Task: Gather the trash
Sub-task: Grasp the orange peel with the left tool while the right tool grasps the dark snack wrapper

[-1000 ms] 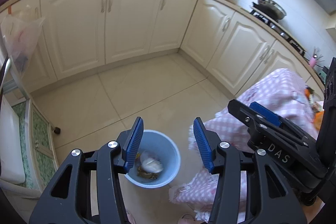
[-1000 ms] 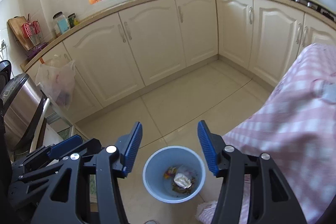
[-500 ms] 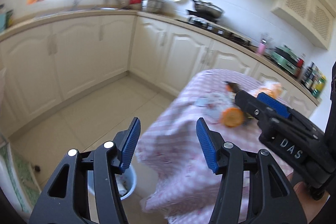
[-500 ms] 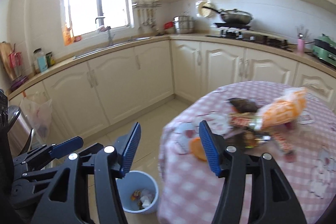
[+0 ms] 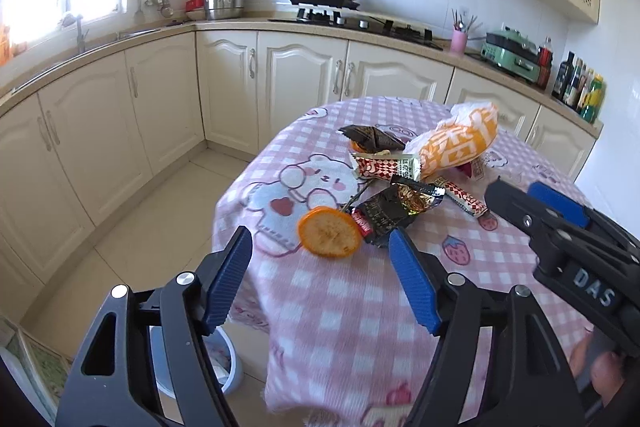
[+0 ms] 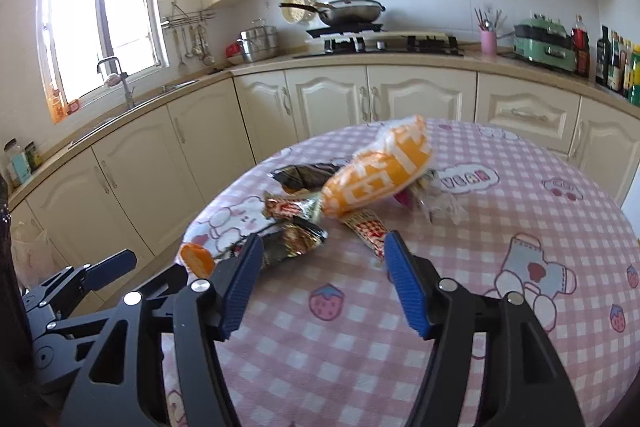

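Trash lies in a pile on the pink checked tablecloth (image 5: 360, 307): an orange peel (image 5: 329, 231), a dark crumpled wrapper (image 5: 394, 211), a red-and-white wrapper (image 5: 386, 165), an orange-and-white bag (image 5: 456, 143) and a dark wrapper behind (image 5: 370, 138). My left gripper (image 5: 320, 267) is open and empty, just in front of the orange peel. My right gripper (image 6: 324, 275) is open and empty, above the cloth short of the pile; the bag (image 6: 376, 173) and the dark wrapper (image 6: 296, 241) lie ahead of it. The blue bin (image 5: 224, 363) stands on the floor by the table, mostly hidden behind my left gripper.
Cream cabinets (image 5: 160, 99) and a counter run along the walls, with a stove and pan (image 6: 352, 13) and a sink (image 6: 120, 83). Tiled floor (image 5: 140, 219) lies left of the table. The right gripper's body shows in the left wrist view (image 5: 568, 239).
Both grippers have swung up and away from the blue bin on the floor to face the table and its pile of trash. Both stayed open and empty.
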`<state>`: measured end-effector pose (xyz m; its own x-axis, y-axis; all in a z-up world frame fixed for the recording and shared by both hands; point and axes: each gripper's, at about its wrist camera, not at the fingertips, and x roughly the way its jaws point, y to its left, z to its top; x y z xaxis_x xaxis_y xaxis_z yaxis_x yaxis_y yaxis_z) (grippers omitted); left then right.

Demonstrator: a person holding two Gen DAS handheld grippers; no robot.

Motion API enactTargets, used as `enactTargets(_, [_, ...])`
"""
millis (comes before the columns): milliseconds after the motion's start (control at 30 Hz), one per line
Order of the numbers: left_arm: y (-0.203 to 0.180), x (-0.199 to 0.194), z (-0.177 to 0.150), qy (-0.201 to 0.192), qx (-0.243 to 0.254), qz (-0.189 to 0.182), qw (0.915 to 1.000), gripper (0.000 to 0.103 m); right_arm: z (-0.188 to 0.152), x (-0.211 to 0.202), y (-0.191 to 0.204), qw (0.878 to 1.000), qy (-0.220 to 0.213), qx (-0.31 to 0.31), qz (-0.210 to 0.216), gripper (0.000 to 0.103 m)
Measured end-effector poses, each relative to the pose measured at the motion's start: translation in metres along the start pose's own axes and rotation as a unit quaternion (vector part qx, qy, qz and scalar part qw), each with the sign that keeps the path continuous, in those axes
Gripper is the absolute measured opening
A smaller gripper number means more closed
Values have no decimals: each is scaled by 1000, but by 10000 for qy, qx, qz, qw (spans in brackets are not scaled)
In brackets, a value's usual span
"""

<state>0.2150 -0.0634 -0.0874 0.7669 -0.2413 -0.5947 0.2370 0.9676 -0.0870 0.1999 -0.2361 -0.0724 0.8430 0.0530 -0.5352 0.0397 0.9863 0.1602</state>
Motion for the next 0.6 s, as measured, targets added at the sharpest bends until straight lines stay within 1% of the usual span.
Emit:
enactTargets(133, [2,17,3,105,-29,68,9999,68,-2,13,-12,9992,271,272,133,63])
enactTargets(233, [7,25,5,167,-141,25,9998,67,-1,24,-15,9980,444,388,243,65])
enactTargets(267, [7,28,6,199,-161,-19,9997,61,-1,28,-16,9972,538,430,303,65])
enactTargets(300, [7,31,7,233,-179,-79,9995,52,-2,33,-15,9963,655,442,340,66])
enactTargets(333, [8,34,8,255,-197,-124,9994,46,-3,37,-13,9955,758,436,376,67])
enactTargets(367, [7,37,8,288,-215,-202,9992,38,-3,42,-11,9946,845,432,421,67])
enactTargets(467, [6,34,7,208,-226,-240,9992,31,-3,51,-5,9928,978,442,523,67])
enactTargets(600, [15,21,5,9,-396,-273,9988,29,0,61,5,9912,1103,447,581,67])
